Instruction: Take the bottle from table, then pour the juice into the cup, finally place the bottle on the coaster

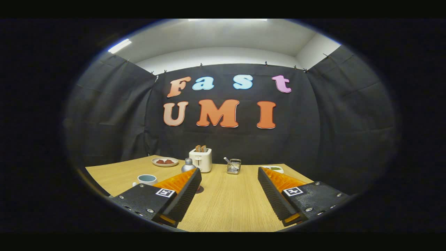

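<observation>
Gripper view, looking forward over a pale wooden table (226, 205) toward a black cloth wall. Left to right: a light cup (146, 179) with a bluish inside stands on the table beside the left finger; whether it contains any liquid cannot be told. Beyond it, near the table's far edge, a small plate (165, 161) carries two reddish-brown pieces of food. The bottle (188, 165), the object to be taken, stands upright just past the tip of the left finger and just in front of the toaster; it is silvery grey, with a rounded shoulder and a narrower cap of the same tone, and its lower body is hidden behind the finger. Its contents cannot be seen. A small dark red disc (199, 189), probably the coaster, shows on the table just beside the left finger's inner face, mostly hidden. The white toaster (201, 159) holds two browned slices in its slots. To its right a small wire holder (233, 166) contains a utensil whose handle leans leftward. Farther right, partly behind the right finger, a pale flat dish (275, 169) bears something green.

The gripper (229, 173) has its fingers spread wide apart, holding nothing, with bare tabletop between them; neither finger touches the bottle.
</observation>
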`<move>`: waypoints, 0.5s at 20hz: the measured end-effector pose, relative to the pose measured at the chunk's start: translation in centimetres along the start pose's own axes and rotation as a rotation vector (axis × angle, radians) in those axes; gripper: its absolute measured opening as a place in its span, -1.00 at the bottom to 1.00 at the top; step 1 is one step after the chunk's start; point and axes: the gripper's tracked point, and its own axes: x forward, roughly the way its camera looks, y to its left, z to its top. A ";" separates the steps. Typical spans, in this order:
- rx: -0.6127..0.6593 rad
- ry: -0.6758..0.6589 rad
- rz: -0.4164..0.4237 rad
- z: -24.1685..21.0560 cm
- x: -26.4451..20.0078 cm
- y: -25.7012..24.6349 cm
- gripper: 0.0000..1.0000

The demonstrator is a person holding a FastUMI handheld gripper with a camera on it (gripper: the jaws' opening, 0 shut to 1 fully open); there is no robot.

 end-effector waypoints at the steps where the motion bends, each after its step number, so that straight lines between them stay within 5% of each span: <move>1: -0.001 -0.008 -0.002 0.2 -0.3 -0.1 0.94; 10: -0.007 -0.071 0.002 1.3 -0.9 0.6 0.94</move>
